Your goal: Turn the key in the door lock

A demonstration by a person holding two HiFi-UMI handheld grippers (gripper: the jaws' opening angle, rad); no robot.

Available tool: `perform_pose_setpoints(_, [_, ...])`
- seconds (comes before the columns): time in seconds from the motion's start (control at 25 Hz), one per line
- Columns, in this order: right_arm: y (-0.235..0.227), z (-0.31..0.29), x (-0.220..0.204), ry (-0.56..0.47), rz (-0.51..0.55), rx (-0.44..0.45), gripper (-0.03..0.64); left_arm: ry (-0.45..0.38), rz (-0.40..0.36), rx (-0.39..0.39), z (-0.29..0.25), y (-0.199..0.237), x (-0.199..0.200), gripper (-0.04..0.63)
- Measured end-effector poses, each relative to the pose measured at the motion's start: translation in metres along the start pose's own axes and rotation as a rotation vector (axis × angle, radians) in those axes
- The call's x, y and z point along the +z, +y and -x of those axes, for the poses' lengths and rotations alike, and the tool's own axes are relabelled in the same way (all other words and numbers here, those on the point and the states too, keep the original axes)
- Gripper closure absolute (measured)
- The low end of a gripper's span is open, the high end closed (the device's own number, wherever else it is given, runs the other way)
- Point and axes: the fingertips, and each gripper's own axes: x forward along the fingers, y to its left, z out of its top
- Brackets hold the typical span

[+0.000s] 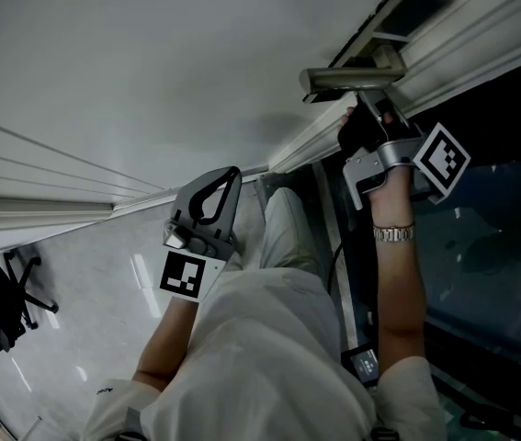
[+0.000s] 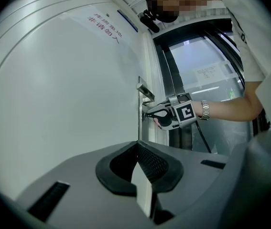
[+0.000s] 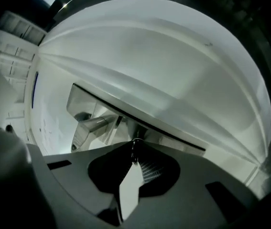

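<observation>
Presently, the right claw (image 2: 146, 114) is clamped shut on the key (image 3: 135, 149) seated in the door lock (image 2: 142, 110) under the handle (image 1: 347, 79), so the turn appears under way but unconfirmed, while the left claw (image 2: 138, 151) hangs shut and empty, clear of the door (image 2: 68, 104).

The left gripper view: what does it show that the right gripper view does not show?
Only the left gripper view shows the right gripper from the side at the door's edge, the wristwatch and the glass panel. Only the right gripper view shows the key, pinched close up between that gripper's jaws. Both views show the white door and its lever handle.
</observation>
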Motion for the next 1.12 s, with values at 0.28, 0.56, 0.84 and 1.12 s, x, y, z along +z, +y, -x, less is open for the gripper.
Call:
perform_pose_setpoints(0.28, [0.0, -0.001, 0.0, 0.008, -0.011, 0.019, 0.589, 0.005, -0.001, -0.005, 0.0, -0.004, -0.003, 0.592])
perform_pose_setpoints(0.56, [0.029, 0.006, -0.015, 0.073, 0.512, 0.029, 0.44, 0.01, 0.0, 0.002, 0.003, -0.001, -0.004, 0.592])
perform_pose_setpoints(0.84, [0.031, 0.009, -0.026, 0.135, 1.522, -0.288, 0.439, -0.001, 0.002, -0.007, -0.001, -0.003, -0.002, 0.592])
perform_pose_setpoints(1.12, [0.013, 0.005, -0.035, 0.226, 2.093, -0.466, 0.439, 0.004, 0.017, -0.009, -0.003, -0.001, -0.005, 0.592])
